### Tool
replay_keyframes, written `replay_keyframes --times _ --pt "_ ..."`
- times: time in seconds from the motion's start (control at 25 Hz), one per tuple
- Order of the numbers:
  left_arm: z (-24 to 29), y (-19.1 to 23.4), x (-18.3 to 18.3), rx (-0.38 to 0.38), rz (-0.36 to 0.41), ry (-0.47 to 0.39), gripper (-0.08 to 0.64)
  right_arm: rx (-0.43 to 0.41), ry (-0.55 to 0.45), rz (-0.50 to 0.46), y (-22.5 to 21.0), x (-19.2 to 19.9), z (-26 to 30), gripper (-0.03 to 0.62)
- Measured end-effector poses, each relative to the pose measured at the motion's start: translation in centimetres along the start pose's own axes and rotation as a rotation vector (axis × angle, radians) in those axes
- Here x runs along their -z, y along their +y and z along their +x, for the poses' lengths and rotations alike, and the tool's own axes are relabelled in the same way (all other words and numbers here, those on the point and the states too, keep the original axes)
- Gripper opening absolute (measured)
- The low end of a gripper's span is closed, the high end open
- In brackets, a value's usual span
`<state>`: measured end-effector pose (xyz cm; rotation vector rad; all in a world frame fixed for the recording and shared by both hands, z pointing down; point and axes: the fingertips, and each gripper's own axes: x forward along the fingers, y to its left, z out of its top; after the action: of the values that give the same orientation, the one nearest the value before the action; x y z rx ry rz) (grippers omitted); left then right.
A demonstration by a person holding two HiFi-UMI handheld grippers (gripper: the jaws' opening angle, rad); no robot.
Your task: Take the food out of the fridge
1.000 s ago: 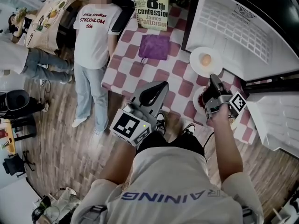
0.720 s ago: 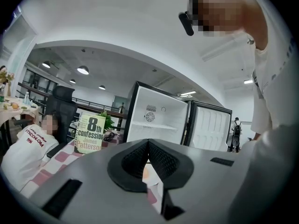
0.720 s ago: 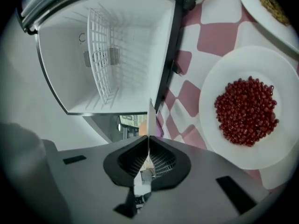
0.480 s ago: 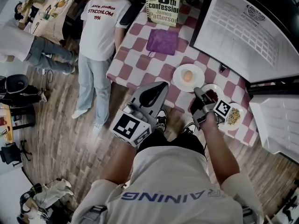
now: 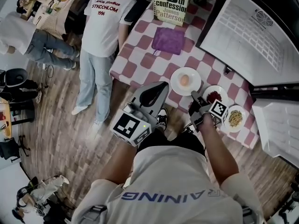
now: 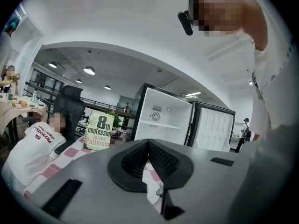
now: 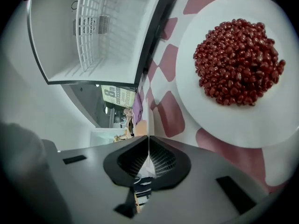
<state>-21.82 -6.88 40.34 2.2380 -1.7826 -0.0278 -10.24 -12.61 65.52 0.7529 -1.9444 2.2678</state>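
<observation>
Three white plates sit on the pink-checked table [image 5: 140, 55] near its front edge: one with an egg [image 5: 185, 80], one with red beans [image 5: 215, 96], one with pale grains [image 5: 235, 118]. My right gripper [image 5: 193, 95] is shut and empty, its tips just left of the bean plate, close to its rim. In the right gripper view the bean plate [image 7: 233, 69] lies just ahead of the closed right gripper [image 7: 148, 138]. My left gripper [image 5: 161, 85] hovers at the table's front edge, shut and empty. In its own view the left gripper [image 6: 148, 143] points level toward the open fridge [image 6: 166, 120].
The open white fridge [image 5: 254, 36] stands at the table's right, its door [image 5: 278, 125] swung out toward me. A book [image 5: 171, 3] stands at the table's far end with a purple cloth [image 5: 169, 39] before it. A person [image 5: 105, 27] stands left of the table.
My right gripper has come back from the fridge side and sunk to the near table edge, left of the bean plate. The grain plate has come into view. The left gripper barely shifted.
</observation>
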Motion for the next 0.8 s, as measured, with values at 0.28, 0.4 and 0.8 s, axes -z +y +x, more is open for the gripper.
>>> replay_keyframes --times 0.28,0.4,0.8 --pt "0.9 -0.1 -0.3 0.029 0.017 0.011 0.008 0.14 0.056 -0.164 -1.0 0.1 0.3 0.031" --pt "1.2 -0.5 -0.3 0.042 0.038 0.018 0.008 0.21 0.108 -0.302 -1.5 0.6 0.3 0.038" --pt "1.8 -1.2 -0.6 0.079 0.024 0.018 0.008 0.363 0.235 -0.7 -1.9 2.1 -1.8 0.11"
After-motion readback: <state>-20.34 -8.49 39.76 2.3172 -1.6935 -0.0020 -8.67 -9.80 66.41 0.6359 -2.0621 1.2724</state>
